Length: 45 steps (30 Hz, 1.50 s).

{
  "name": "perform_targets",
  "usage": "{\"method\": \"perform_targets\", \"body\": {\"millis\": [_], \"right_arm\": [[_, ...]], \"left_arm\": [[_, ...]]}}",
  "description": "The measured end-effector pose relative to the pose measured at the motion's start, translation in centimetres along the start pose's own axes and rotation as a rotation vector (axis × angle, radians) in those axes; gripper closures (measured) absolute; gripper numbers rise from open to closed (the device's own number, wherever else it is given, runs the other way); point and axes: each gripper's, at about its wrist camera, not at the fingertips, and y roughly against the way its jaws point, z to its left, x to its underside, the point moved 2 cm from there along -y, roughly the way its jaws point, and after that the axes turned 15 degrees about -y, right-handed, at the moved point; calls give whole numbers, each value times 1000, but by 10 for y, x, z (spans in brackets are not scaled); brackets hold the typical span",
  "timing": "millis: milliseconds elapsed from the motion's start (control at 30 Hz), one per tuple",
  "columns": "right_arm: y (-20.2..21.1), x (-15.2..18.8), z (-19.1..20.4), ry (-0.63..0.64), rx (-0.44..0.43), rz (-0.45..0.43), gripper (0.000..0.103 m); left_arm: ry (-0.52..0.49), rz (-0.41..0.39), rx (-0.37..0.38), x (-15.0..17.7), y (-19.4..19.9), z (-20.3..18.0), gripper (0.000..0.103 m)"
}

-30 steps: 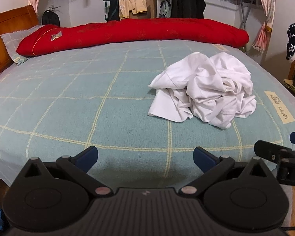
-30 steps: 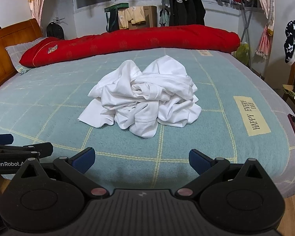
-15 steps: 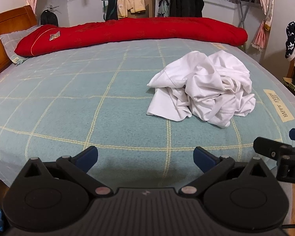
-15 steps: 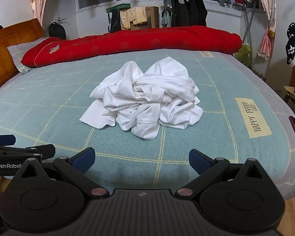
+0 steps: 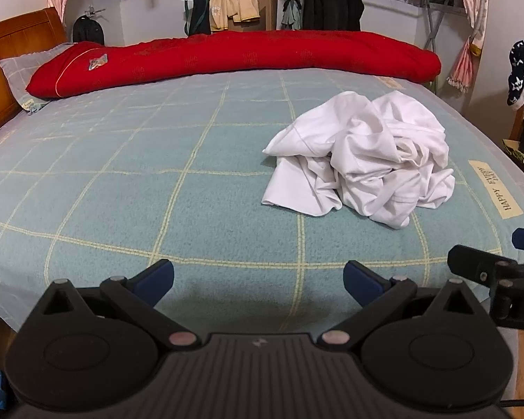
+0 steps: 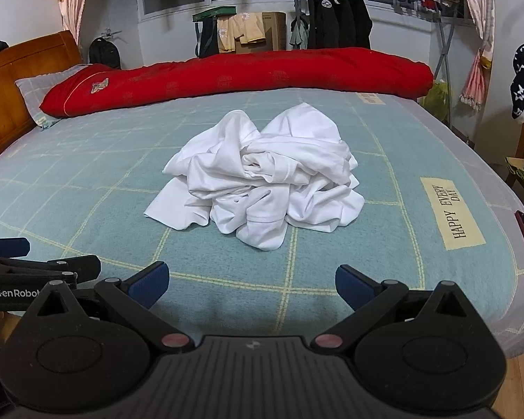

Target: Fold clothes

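A crumpled white garment [image 6: 258, 178] lies in a loose heap on the bed [image 6: 87, 188], on the pale blue-green blanket crossed by thin yellow grid lines. In the right wrist view the heap sits about mid-bed, straight ahead; in the left wrist view the same garment [image 5: 363, 160] lies ahead and to the right. A flat flap of the cloth spreads out at the heap's near left side, and the rest is bunched into folds and creases so that its shape cannot be made out.

The right gripper [image 6: 251, 281] hangs over the near edge of the bed, its jaws spread wide and holding nothing, well apart from the garment. The left gripper [image 5: 258, 279] is likewise over the near edge, jaws spread wide and empty, also well short of the cloth. Each gripper shows at the edge of the other's view, side by side.

To the right of the heap a cream label [image 6: 452, 213] on the blanket reads "HAPPY EVERY DAY". Along the far side of the bed lies a long red quilt [image 6: 234, 76], with a wooden headboard [image 6: 21, 80] at the far left. Beyond the bed, dark jackets [image 6: 339, 21] hang on a rack.
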Motion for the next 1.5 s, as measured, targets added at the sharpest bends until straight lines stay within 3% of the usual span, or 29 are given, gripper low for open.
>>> {"method": "perform_targets", "body": {"millis": [1500], "right_arm": [[-10, -9, -5, 2, 2, 8, 0]], "left_arm": [[0, -7, 3, -6, -8, 5, 1]]}}
